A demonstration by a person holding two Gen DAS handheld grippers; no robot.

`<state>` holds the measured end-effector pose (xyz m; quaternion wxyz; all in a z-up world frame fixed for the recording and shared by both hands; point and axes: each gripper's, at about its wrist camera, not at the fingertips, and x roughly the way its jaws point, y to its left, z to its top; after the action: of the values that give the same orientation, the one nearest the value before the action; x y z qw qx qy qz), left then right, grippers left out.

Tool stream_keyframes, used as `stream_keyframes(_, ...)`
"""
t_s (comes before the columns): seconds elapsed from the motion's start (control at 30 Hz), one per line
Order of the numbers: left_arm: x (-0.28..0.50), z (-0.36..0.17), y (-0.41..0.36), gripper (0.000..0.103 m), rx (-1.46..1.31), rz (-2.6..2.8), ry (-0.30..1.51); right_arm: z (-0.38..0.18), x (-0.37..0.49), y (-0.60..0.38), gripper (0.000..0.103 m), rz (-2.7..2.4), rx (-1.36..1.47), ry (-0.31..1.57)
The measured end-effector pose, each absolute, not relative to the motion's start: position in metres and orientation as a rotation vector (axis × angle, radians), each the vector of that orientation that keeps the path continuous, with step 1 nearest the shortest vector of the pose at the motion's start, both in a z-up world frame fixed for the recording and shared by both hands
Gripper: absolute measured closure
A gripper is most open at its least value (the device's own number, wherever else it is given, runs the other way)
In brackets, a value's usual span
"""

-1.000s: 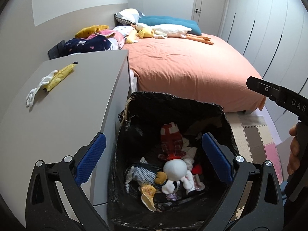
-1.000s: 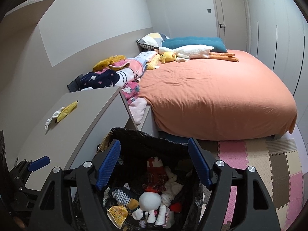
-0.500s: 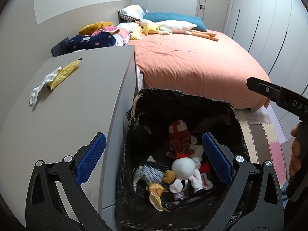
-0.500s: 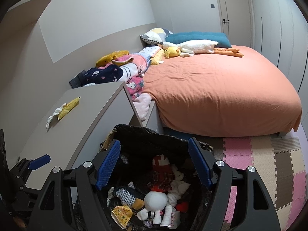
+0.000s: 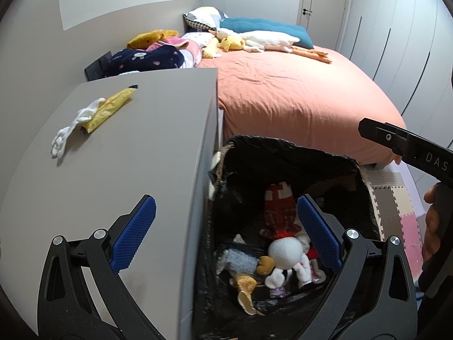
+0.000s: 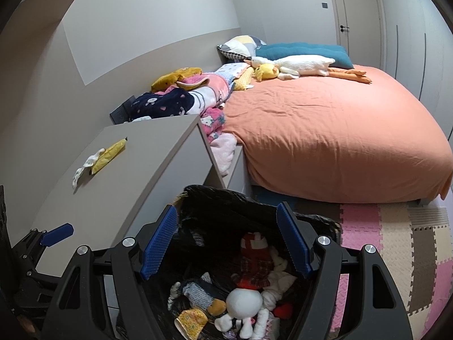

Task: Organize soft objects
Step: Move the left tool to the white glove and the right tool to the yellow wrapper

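Both claws (image 5: 226, 233) (image 6: 226, 240) gape empty; bin (image 5: 283, 153) toys (image 5: 284, 250) overlap, partly hidden.

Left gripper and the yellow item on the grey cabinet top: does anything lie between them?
Nothing: in the left wrist view only bare cabinet top runs from the left gripper to the yellow item and white glove beside it.

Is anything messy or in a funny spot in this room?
Yes. A white glove and a yellow pouch lie loose on the grey cabinet top. Blankets are heaped between the bed and the wall. The toys in the black-lined bin look put away.
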<state>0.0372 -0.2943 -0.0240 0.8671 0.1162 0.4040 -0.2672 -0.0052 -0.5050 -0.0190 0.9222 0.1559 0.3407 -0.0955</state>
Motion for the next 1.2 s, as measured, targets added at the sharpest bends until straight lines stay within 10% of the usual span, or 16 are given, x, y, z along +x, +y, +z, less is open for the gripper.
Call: stream_keyframes(1.2,0.152,-0.026,-0.169,0.006,0.125,-0.370,0.866,-0.017,0.135,-0.389,0.026,-0.045,0.243,0.756)
